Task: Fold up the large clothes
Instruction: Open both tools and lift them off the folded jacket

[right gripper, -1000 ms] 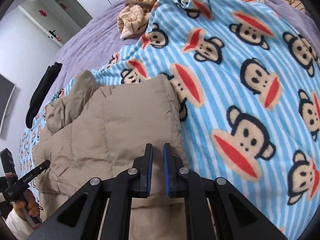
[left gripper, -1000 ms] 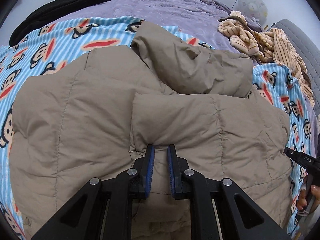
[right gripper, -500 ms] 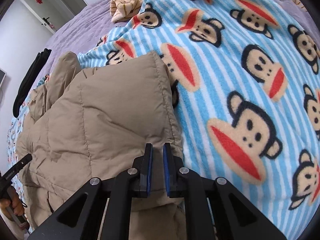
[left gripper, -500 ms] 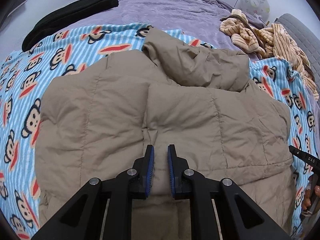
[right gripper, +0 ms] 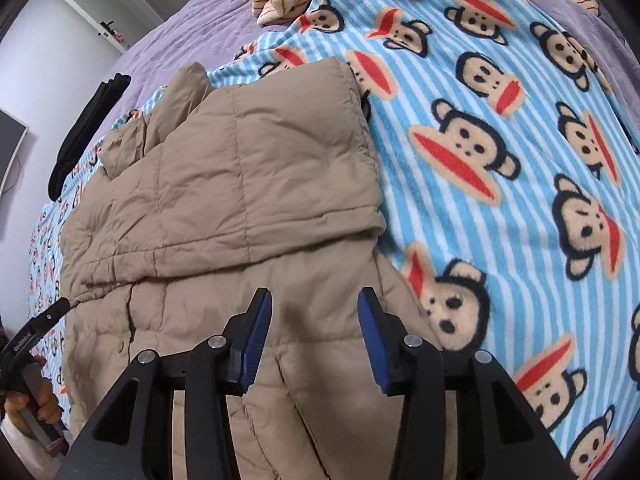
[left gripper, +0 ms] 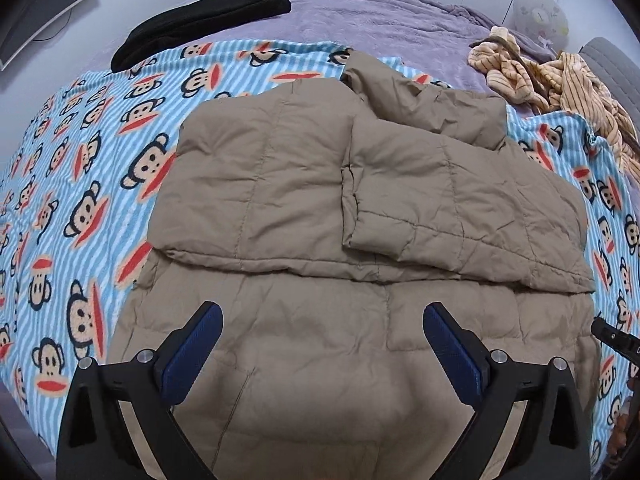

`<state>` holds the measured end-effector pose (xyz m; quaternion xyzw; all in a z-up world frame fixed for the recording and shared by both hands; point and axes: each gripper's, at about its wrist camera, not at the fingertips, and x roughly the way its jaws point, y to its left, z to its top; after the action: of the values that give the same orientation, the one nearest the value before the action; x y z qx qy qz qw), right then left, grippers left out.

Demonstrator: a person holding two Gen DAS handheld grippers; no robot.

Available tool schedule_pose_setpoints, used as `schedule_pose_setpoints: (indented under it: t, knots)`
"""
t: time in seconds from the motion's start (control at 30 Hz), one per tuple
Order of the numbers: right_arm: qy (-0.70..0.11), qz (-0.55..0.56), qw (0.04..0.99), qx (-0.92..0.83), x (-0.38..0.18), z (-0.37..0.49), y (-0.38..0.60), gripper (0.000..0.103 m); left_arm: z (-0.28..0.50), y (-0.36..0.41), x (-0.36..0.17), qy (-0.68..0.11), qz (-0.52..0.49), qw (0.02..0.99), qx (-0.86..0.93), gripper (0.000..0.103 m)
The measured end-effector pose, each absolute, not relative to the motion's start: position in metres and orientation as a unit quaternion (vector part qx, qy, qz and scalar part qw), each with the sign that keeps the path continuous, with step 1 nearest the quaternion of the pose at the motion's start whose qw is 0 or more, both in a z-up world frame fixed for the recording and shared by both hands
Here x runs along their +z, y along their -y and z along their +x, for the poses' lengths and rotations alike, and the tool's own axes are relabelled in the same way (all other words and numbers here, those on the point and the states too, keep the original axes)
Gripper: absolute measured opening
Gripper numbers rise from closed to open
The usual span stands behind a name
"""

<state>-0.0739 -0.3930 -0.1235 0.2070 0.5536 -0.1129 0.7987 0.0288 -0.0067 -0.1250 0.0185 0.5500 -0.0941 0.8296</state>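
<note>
Underneath everything lies the bed (left gripper: 360, 12), covered in a purple spread, and over most of it a blue-striped monkey blanket (left gripper: 80, 184) is laid out. On that blanket rests the tan puffer jacket (left gripper: 320, 184), the largest garment in view. Its far part is doubled back over the near part, so a folded edge runs across the jacket from side to side, and a sleeve lies flat on top of the folded layer, toward the right in the left wrist view. The hood bunches at the far end, near the purple spread.

Beyond the jacket, a striped beige garment (left gripper: 560, 76) sits crumpled at the far right of the bed, and a black garment (left gripper: 200, 24) lies along the far left edge, both well apart from the jacket.

Closer in, the left claw (left gripper: 322, 338) hovers above the jacket's near, single-layer part, just short of the folded edge. Its jaws stand wide apart and hold nothing; the blue pads (left gripper: 192, 352) are clear of the fabric between them, though whether they touch the cloth below cannot be told.

The right claw (right gripper: 314, 332) is over the jacket's right side, close to where the tan fabric meets the monkey blanket, also just short of the folded edge. Its jaws are parted too, less widely, with nothing between them.
</note>
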Motion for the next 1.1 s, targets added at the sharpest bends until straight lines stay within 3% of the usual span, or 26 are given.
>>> schedule_pose_setpoints:
  t: [0.2, 0.33, 0.5, 0.57, 1.1]
  knots:
    - [-0.560, 0.213, 0.794, -0.101, -0.124, -0.092, 0.378, 0.060, 0.005, 0.001, -0.118, -0.538, 0.049, 0.838, -0.077, 0.102]
    - [-0.556, 0.220, 0.797, -0.088, -0.119, -0.105, 0.366, 0.077, -0.007, -0.005, -0.118, -0.554, 0.043, 0.826, -0.091, 0.102]
    - [-0.550, 0.233, 0.797, -0.089, -0.115, -0.125, 0.348, 0.079, -0.022, -0.016, -0.127, -0.567, 0.062, 0.816, -0.092, 0.102]
    - [-0.549, 0.236, 0.797, -0.092, -0.115, -0.132, 0.341, 0.089, -0.028, -0.022, -0.132, -0.577, 0.062, 0.808, -0.101, 0.102]
    - [-0.532, 0.273, 0.793, -0.116, -0.096, -0.178, 0.278, 0.089, -0.074, -0.085, -0.106, -0.591, 0.033, 0.793, -0.143, 0.102]
